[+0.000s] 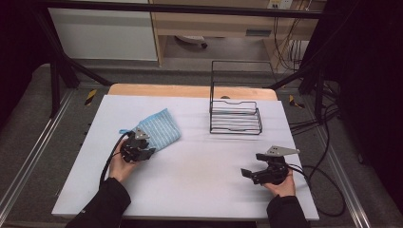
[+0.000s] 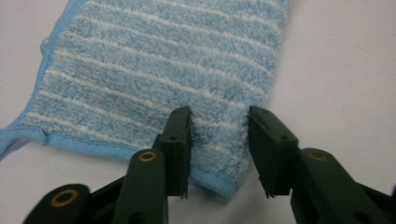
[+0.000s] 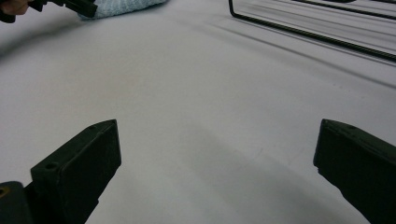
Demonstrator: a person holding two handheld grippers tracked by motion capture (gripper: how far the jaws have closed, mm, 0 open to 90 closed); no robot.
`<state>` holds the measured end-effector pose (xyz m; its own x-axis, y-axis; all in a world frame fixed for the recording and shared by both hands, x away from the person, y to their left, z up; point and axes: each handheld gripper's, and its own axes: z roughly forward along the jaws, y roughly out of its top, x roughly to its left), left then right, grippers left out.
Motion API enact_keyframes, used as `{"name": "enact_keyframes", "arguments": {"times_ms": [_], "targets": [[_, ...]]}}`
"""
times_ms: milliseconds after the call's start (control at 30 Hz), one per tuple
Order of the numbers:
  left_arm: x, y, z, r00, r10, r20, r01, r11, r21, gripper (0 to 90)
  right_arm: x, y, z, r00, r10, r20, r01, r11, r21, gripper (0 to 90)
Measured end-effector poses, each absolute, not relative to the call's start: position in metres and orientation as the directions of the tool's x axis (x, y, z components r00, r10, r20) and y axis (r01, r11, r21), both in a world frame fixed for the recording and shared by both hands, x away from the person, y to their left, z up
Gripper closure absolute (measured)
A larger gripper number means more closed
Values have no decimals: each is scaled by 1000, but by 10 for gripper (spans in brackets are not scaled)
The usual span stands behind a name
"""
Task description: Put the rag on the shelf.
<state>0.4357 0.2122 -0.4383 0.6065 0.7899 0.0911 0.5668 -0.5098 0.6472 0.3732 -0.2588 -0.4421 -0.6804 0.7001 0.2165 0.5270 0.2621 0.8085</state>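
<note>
From the high view you're getting the whole layout: the blue striped cloth (image 1: 159,129) is lying on the white table (image 1: 199,185) toward the left, the black wire rack (image 1: 235,118) is sitting farther back on the right, and the left gripper (image 1: 142,148) is hanging right at the cloth's near edge. The left gripper view is giving the detail you can't make out from up there: the cloth's near corner (image 2: 219,154) is sitting between the two jaws, which are standing fairly narrow, but there's a sliver of gap on the right side, so they aren't quite pinching it. Over in the right gripper view, the right gripper (image 3: 217,163) is holding its jaws wide over bare table, well apart from the cloth.
</note>
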Motion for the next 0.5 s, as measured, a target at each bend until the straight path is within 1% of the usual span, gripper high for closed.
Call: {"name": "enact_keyframes", "arguments": {"times_ms": [33, 100, 133, 200, 233, 267, 333, 400, 500], "targets": [[436, 213, -439, 605, 791, 93, 568, -510, 646, 623, 373, -259, -442, -680, 700, 217, 527, 262, 808, 14], [437, 213, -439, 601, 794, 94, 569, -507, 647, 670, 374, -259, -442, -682, 699, 215, 526, 264, 808, 14], [438, 213, -439, 597, 797, 93, 571, -504, 648, 670, 374, -259, -442, -682, 699, 215, 526, 264, 808, 14], [438, 213, -439, 591, 801, 91, 575, -498, 649, 698, 374, -258, -442, -682, 699, 215, 527, 266, 807, 15], [438, 214, -439, 588, 804, 90, 577, -495, 649, 731, 374, -258, -442, -683, 698, 216, 527, 267, 806, 15], [438, 214, -439, 587, 805, 92, 577, -495, 649, 731, 374, -258, -442, -683, 698, 216, 527, 267, 806, 15], [439, 214, -439, 582, 808, 91, 580, -491, 650, 759, 374, -258, -442, -684, 697, 216, 528, 269, 805, 15], [439, 215, -439, 579, 811, 89, 582, -487, 651, 802, 374, -258, -443, -683, 697, 218, 528, 266, 807, 16], [439, 216, -438, 577, 813, 77, 584, -476, 658, 824, 374, -258, -443, -682, 698, 219, 531, 266, 805, 17]]}}
